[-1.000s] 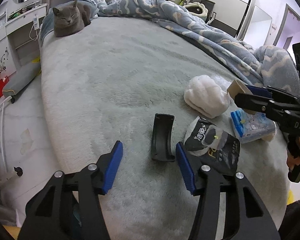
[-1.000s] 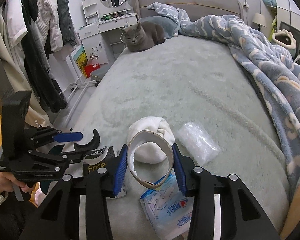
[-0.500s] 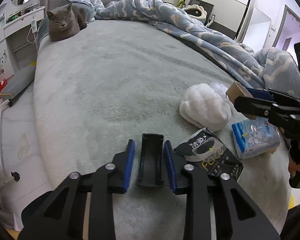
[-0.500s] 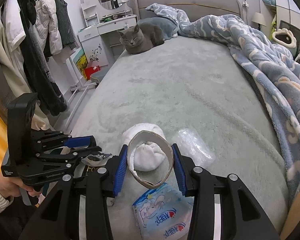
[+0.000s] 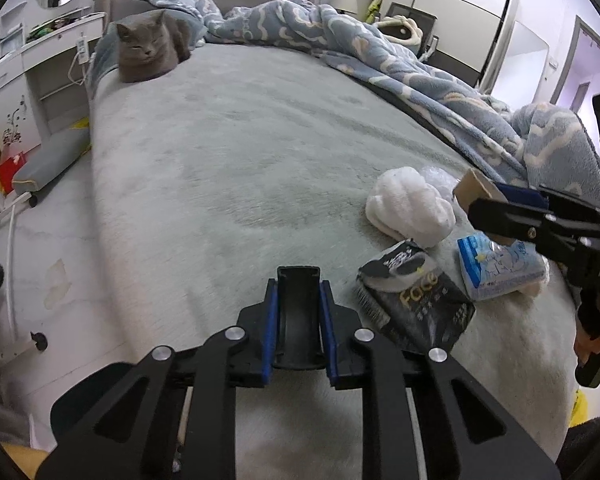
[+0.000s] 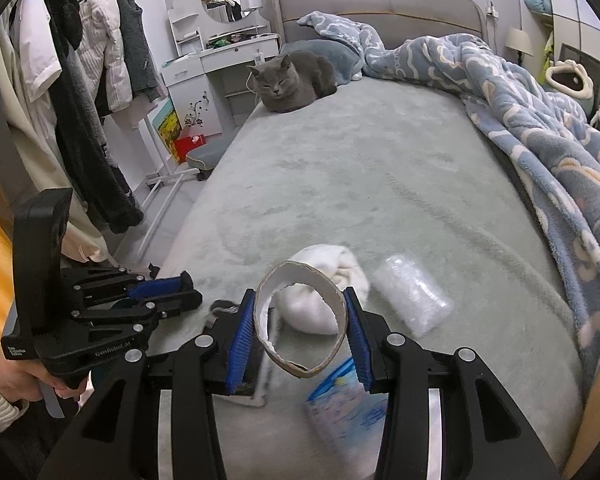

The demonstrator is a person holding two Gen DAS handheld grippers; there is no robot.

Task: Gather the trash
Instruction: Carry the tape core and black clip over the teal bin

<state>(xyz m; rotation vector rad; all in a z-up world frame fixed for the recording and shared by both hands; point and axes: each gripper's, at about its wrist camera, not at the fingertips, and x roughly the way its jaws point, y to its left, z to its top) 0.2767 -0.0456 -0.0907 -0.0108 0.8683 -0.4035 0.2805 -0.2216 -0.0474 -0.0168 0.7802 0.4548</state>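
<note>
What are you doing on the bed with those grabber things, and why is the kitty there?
A person is picking trash off the bed. The left gripper is shut on a black plastic piece, and the right gripper holds a cardboard ring. A black packet and tissue pack wait. The cat just rests.

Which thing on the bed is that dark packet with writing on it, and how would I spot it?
Start at the grey bed, then drop to the cluster of litter at its near end, far from the cat. The black packet lies flat between the white cloth bundle and the blue-and-white tissue pack. It alone is dark, with gold lettering.
</note>
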